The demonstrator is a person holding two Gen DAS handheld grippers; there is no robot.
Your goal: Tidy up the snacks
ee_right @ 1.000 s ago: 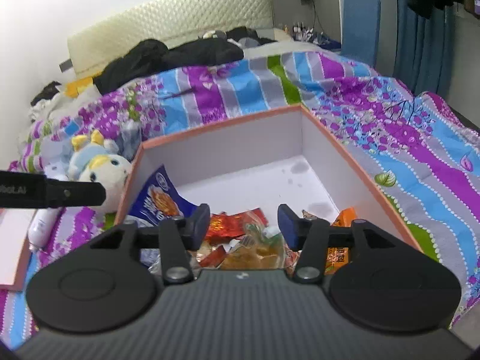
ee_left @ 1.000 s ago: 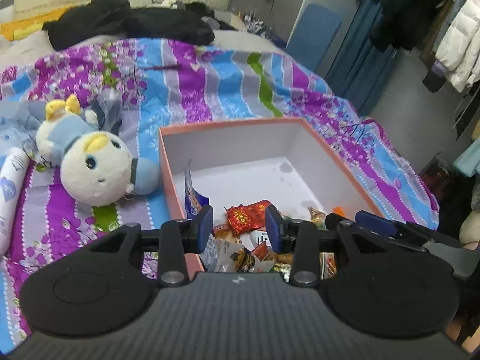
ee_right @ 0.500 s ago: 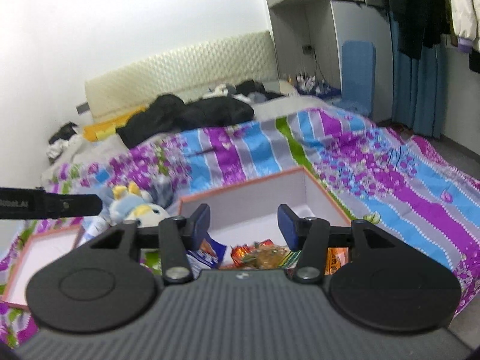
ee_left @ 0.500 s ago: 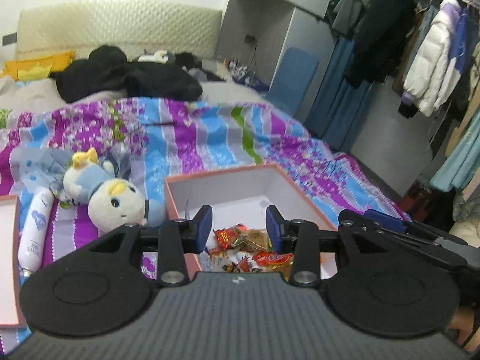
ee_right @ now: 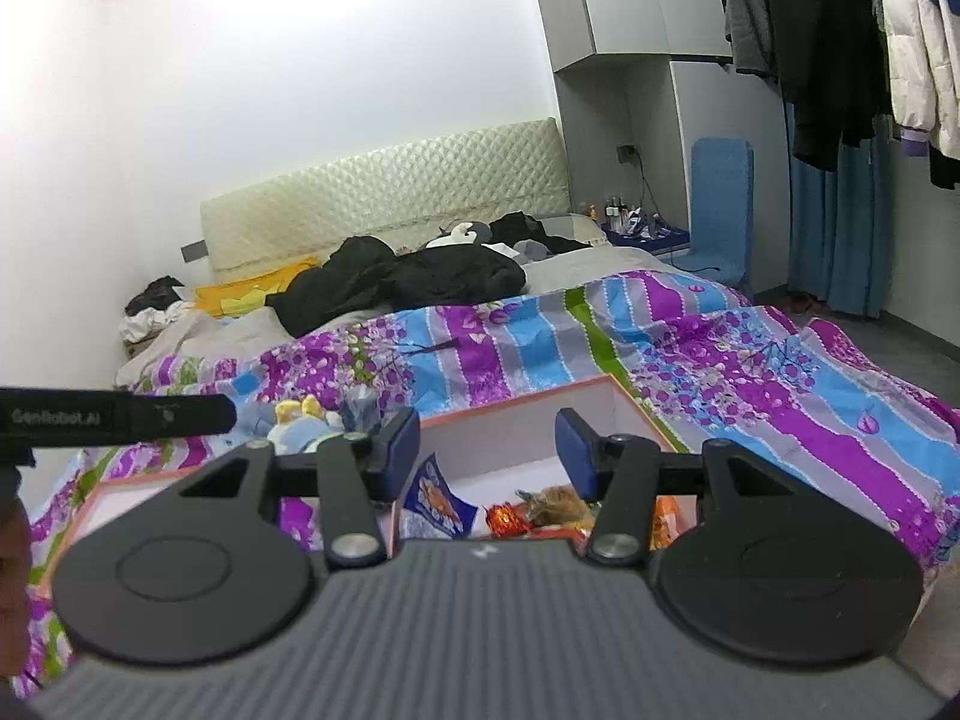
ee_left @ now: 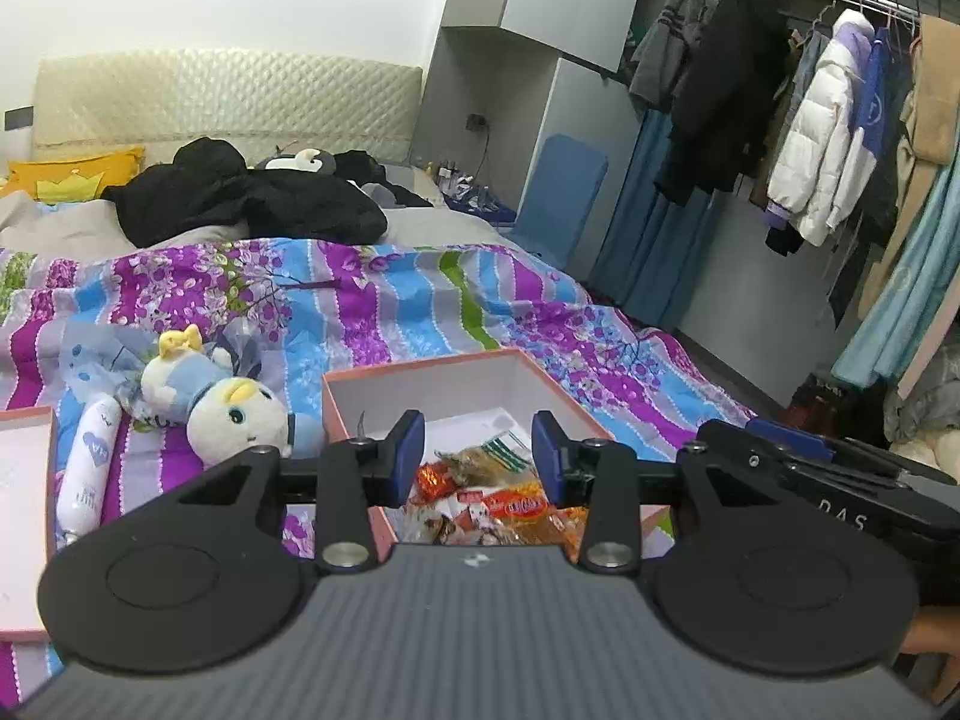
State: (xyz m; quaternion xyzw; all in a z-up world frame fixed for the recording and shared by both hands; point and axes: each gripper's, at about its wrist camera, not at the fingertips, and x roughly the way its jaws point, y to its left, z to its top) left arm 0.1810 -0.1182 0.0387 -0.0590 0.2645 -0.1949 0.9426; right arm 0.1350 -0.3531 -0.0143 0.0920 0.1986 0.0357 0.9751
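An open orange-rimmed box [ee_left: 420,367] with a white inside sits on the striped bedspread; it also shows in the right wrist view [ee_right: 528,394]. Several snack packets [ee_left: 498,498] lie piled in its near end. In the right wrist view a blue packet [ee_right: 437,498] leans by the left wall, beside red and brown packets [ee_right: 540,510]. My left gripper [ee_left: 477,450] is open and empty, held above and short of the box. My right gripper [ee_right: 489,447] is open and empty, also above the box's near end.
A plush toy [ee_left: 231,414] and a white bottle [ee_left: 84,474] lie left of the box. A box lid [ee_left: 21,510] lies at the far left. Black clothes [ee_left: 252,198] are heaped near the headboard. Coats [ee_left: 822,138] hang at the right.
Both grippers have pulled back and risen away from the box, so it looks smaller and lower in both views. Both stay open and empty.
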